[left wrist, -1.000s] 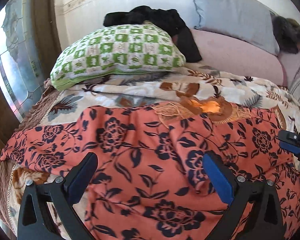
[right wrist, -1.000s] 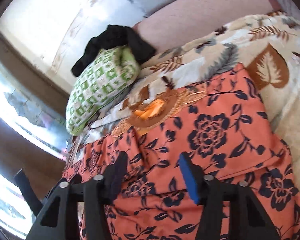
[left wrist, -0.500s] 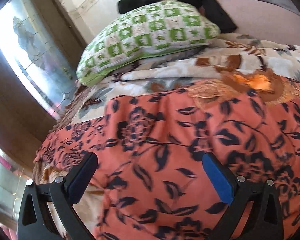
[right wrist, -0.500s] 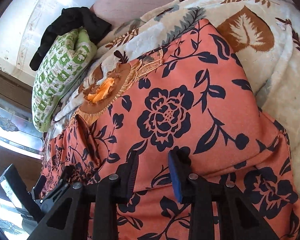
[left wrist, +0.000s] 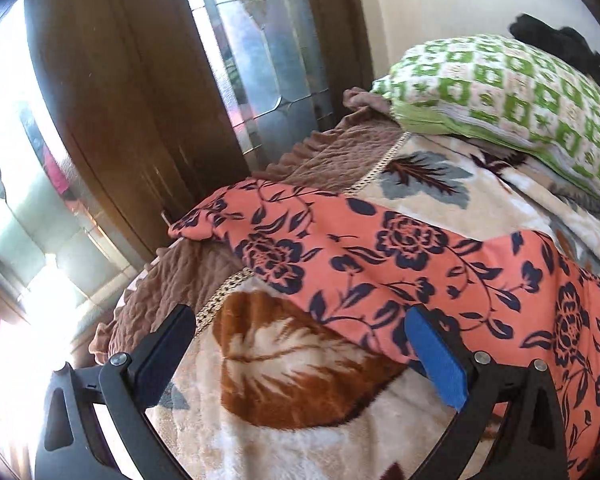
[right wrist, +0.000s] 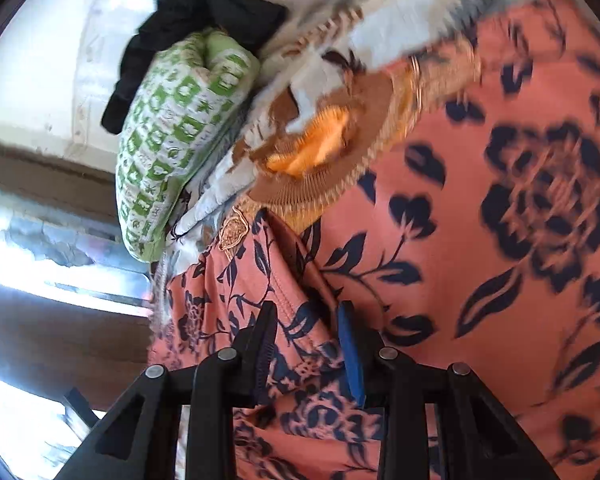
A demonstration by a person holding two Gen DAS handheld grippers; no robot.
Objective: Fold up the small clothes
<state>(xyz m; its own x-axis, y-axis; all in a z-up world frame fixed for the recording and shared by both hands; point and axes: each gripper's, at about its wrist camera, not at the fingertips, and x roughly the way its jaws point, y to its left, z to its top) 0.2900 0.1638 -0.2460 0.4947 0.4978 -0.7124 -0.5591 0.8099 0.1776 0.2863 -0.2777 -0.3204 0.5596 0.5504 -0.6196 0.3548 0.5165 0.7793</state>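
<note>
Your right gripper (right wrist: 306,344), low centre of its frame, is clamped on a bunched fold of the coral floral garment (right wrist: 480,208), which fills that frame's right half, spread over the leaf-print blanket (left wrist: 300,364); your left gripper (left wrist: 296,356) stands wide apart with nothing between its fingers, the garment's far sleeve end at mid-left of its frame; take that loose end at the hem, lift both grips evenly, and keep the cloth taut so it folds without creasing; no brand or legible writing shows anywhere.
</note>
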